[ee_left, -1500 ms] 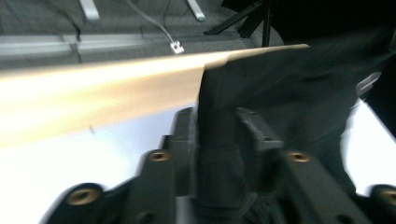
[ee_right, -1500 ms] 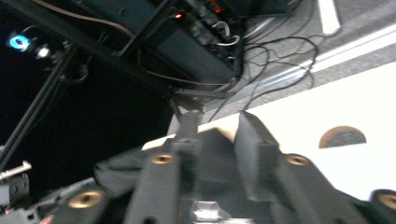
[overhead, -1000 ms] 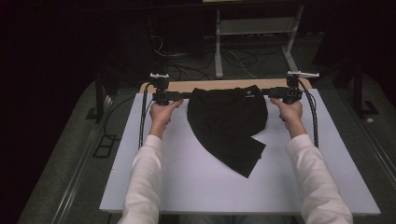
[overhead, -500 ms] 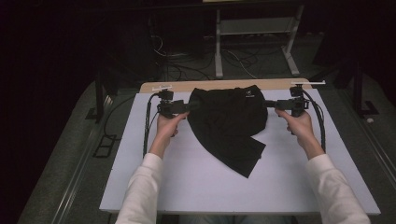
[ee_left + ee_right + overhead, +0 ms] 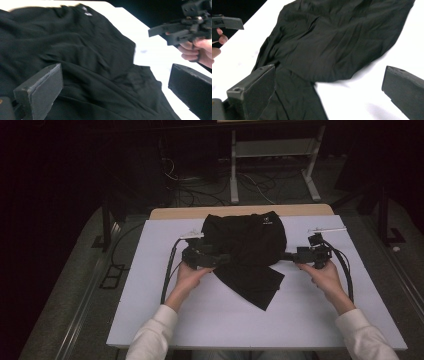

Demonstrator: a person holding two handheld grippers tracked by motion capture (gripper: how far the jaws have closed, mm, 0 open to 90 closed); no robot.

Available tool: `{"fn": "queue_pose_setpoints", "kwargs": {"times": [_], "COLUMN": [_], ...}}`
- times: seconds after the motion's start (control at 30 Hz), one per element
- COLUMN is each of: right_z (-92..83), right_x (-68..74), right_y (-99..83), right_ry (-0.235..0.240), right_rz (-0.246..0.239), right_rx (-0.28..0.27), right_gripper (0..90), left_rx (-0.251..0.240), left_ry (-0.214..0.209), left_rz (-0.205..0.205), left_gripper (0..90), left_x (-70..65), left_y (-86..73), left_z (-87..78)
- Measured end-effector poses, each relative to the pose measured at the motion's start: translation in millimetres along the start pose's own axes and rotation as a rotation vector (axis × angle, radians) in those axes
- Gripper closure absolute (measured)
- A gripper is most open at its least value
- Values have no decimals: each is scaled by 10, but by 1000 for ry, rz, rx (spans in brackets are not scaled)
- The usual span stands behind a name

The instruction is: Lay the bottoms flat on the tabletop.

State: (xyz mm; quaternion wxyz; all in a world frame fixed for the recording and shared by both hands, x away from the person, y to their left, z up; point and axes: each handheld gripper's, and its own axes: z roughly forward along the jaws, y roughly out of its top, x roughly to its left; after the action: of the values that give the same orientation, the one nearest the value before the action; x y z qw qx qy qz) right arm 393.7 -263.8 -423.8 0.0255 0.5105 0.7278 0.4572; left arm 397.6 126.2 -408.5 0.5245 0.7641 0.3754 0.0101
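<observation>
**Two open grippers flank a black garment on a white table**

Two hand-held grippers are seen in the high view, one at each side of a black garment (image 5: 247, 251) that is spread over the far half of a white table (image 5: 300, 320). The garment is bunched into a rounded mass toward 12 o'clock, with a small pale label near its far edge, and a pointed flap is trailed toward 6 o'clock.

The left gripper (image 5: 215, 258) is held at 9 o'clock of the garment, its tips laid over the cloth's near left edge. In the left gripper view its jaws are spread wide, just opened, with folds of cloth lying below and between them but not pinched. The right gripper (image 5: 289, 255) is held at 3 o'clock, its tips just at the garment's right edge. In the right gripper view its jaws are likewise spread, just opened and released, with bare table under the right jaw and dark cloth under the left one.

Bare white surface is left all along the near edge at 6 o'clock, and in wide strips at 9 and 3 o'clock beyond each hand. The garment's far edge is laid close to the table's far edge, where a strip of pale wood (image 5: 175, 213) is exposed. Cables are looped from each gripper across the open side strips.
</observation>
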Motion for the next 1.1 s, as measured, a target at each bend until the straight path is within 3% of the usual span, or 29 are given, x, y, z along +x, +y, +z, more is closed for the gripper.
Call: {"fn": "queue_pose_setpoints", "kwargs": {"times": [0.2, 0.3, 0.33, 0.43, 0.5, 0.7, 0.77, 0.8, 0.83, 0.87, 0.9, 1.1], "right_z": [-35, -78, -91, -112, -140, -159, -112, -112, -73, -73, -28, 108], "right_x": [41, 35, 33, 31, 30, 45, 97, 97, 137, 137, 189, 293], "right_y": [-77, -161, -183, -226, -286, -340, -370, -370, -381, -381, -394, -426], "right_ry": [1, -2, -2, -4, -19, 2, 51, 51, 85, 85, 124, 155], "right_rz": [-5, 12, 15, 16, 11, 13, -19, -19, -46, -46, -80, -175], "right_rx": [-5, -5, -4, 1, 14, 18, 55, 55, 83, 83, 107, 162], "right_gripper": [0, 0, 0, 0, 0, 2, 65, 65, 162, 162, 212, 411], "left_rx": [77, 158, 158, 196, 221, 273, 290, 293, 303, 303, 310, 324], "left_ry": [-85, -128, -128, -155, -185, -226, -235, -239, -240, -240, -240, -238], "left_rz": [66, 159, 159, 233, 259, 313, 321, 323, 330, 330, 331, 329], "left_gripper": [0, 0, 0, 35, 53, 144, 168, 168, 196, 203, 204, 209], "left_x": [-334, -623, -623, -820, -919, -1075, -1110, -1119, -1133, -1133, -1136, -1115], "left_y": [-121, -224, -224, -310, -369, -523, -565, -578, -604, -604, -614, -656], "left_z": [199, 367, 367, 447, 497, 577, 590, 596, 610, 610, 620, 652]}}
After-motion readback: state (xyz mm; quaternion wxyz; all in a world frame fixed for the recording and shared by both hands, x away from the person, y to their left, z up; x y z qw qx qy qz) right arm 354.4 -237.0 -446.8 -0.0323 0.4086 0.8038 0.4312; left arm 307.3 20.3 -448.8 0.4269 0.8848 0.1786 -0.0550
